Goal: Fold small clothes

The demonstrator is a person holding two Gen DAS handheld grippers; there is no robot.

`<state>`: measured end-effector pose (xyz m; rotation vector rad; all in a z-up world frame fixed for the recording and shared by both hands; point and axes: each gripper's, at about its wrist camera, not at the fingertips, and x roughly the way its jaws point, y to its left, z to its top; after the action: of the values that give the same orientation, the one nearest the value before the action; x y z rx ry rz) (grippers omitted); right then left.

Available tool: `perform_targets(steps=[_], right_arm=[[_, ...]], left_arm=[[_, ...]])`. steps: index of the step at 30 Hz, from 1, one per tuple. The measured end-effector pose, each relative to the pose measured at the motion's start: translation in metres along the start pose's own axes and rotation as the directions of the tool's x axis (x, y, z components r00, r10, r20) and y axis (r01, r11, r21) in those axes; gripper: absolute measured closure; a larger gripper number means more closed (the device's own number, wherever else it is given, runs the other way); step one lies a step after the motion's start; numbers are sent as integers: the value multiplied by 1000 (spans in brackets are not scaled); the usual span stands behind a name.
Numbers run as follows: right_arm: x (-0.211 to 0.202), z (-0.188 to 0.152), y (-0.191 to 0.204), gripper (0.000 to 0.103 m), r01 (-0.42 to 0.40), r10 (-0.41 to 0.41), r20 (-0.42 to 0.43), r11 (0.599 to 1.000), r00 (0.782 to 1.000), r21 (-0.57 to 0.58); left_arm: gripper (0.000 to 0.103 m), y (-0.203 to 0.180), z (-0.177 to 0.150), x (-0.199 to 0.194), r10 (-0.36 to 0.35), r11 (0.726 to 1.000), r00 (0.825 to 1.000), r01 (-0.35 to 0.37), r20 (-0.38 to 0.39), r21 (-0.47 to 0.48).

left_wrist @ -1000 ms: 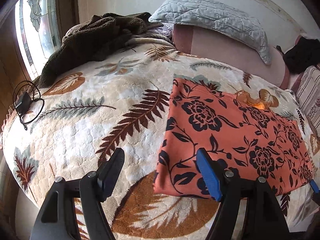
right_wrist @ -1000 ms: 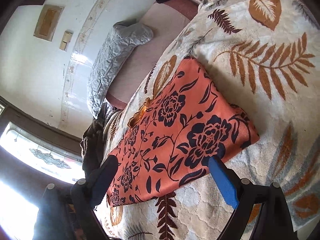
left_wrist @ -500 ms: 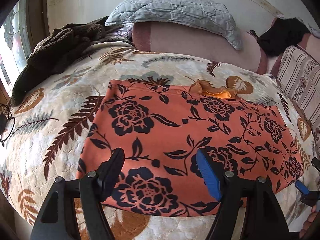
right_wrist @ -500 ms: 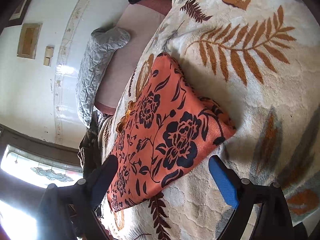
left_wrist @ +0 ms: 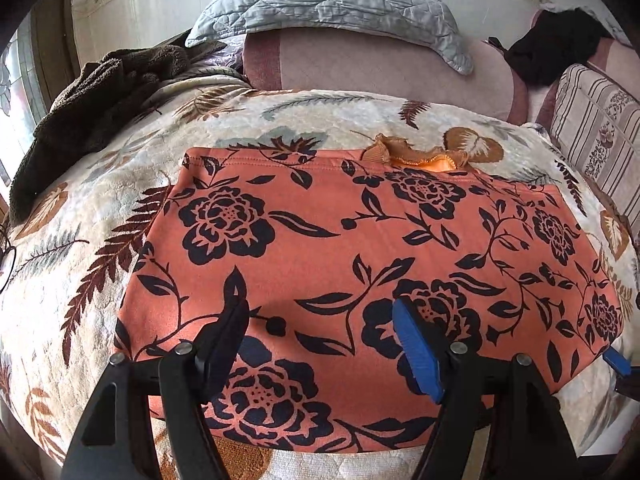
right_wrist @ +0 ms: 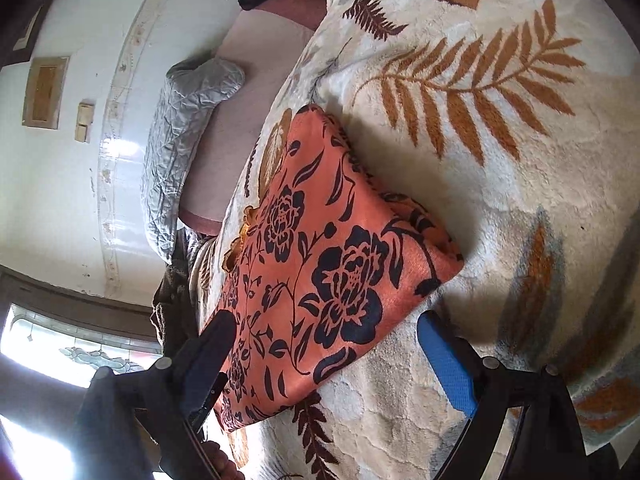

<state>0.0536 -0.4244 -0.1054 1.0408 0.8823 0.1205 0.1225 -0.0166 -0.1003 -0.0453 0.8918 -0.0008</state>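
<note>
An orange garment with black flowers [left_wrist: 340,248] lies flat in a folded rectangle on the leaf-patterned blanket [left_wrist: 80,264]. An orange ruffled edge [left_wrist: 416,154] sticks out along its far side. My left gripper [left_wrist: 318,312] hangs open over the garment's near edge with nothing pinched. In the right wrist view the same garment [right_wrist: 332,280] runs away to the left. My right gripper [right_wrist: 324,324] stands open just above its near right corner, with its black finger over the cloth and its blue finger [right_wrist: 448,364] over the blanket. A blue pad of the right gripper [left_wrist: 616,362] shows by the garment's right end.
A grey quilted pillow [left_wrist: 328,0] rests on a pink bolster [left_wrist: 384,68] at the head of the bed. A brown fuzzy throw [left_wrist: 92,100] is heaped at the far left. Dark clothing [left_wrist: 556,52] and a striped cushion [left_wrist: 592,128] sit at the far right. A window [right_wrist: 60,344] lies left.
The left gripper has swung right across the bed, from the garment's left end to over its middle. The right gripper rolled and sank slightly toward the corner. Both stayed open.
</note>
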Motion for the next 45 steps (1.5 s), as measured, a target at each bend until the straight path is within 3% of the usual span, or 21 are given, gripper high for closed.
perform_targets(steps=[6,8,10,12,15,16,18,20,23,26,27,30,35,37,38,39,43,44,45], right_arm=[[3,4,-14,11,-39,40,-12,994,999,101],[3,7,-15,13,-41,41,-3,990,999,136],[7,11,-18,26,-20,19,7,985,1000,171],[14,14,-19,72,41,-41,-4,983,999,177],[24,16,-21,78,104,-103,-16,980,995,171],[24,18,-15,80,128,-128,-7,982,992,142],[19,18,14,92,202,-202,31,979,979,4],[9,13,48,92,251,-240,97,959,966,-128],[4,5,57,83,254,-230,164,956,959,-147],[23,5,18,24,171,-172,56,985,984,23],[21,4,11,24,113,-117,81,992,990,52],[20,5,13,23,90,-94,86,995,992,45],[23,10,19,28,128,-130,98,992,987,23],[25,11,21,43,148,-148,96,989,984,13],[26,12,21,59,170,-170,93,985,981,8],[28,13,22,67,193,-193,87,981,977,1],[27,14,20,65,197,-197,94,980,976,13],[27,14,17,60,193,-195,92,981,977,24],[27,14,15,47,183,-186,99,982,978,41]], left_arm=[[28,-13,-4,21,8,999,999,-6,-47,39],[27,-18,-6,22,27,997,999,-26,-23,77],[27,-16,-4,19,9,997,1000,-7,-28,72],[27,-12,0,13,-28,999,999,28,-16,33],[27,-11,-1,10,-55,998,998,55,13,26],[27,-13,-4,16,-53,998,999,53,-6,36],[27,-17,-11,22,-31,997,999,31,-10,75],[27,-19,-9,16,-24,996,1000,23,6,90],[27,-14,-4,9,-43,998,998,42,36,52],[27,-17,-6,24,-36,997,999,38,-31,62],[27,-19,-8,24,-23,996,1000,24,-16,80],[27,-23,-7,19,-19,996,1000,20,-9,90],[27,-20,-5,19,-22,997,1000,22,-11,78],[27,-19,-4,18,-25,997,1000,26,-13,71],[27,-18,-4,18,-26,997,1000,27,-13,68],[27,-18,-3,17,-29,997,1000,29,-10,66],[27,-19,-1,11,-23,997,1000,21,17,74],[27,-19,-1,10,-20,997,999,18,24,74],[27,-19,0,8,-21,997,999,19,31,71]])
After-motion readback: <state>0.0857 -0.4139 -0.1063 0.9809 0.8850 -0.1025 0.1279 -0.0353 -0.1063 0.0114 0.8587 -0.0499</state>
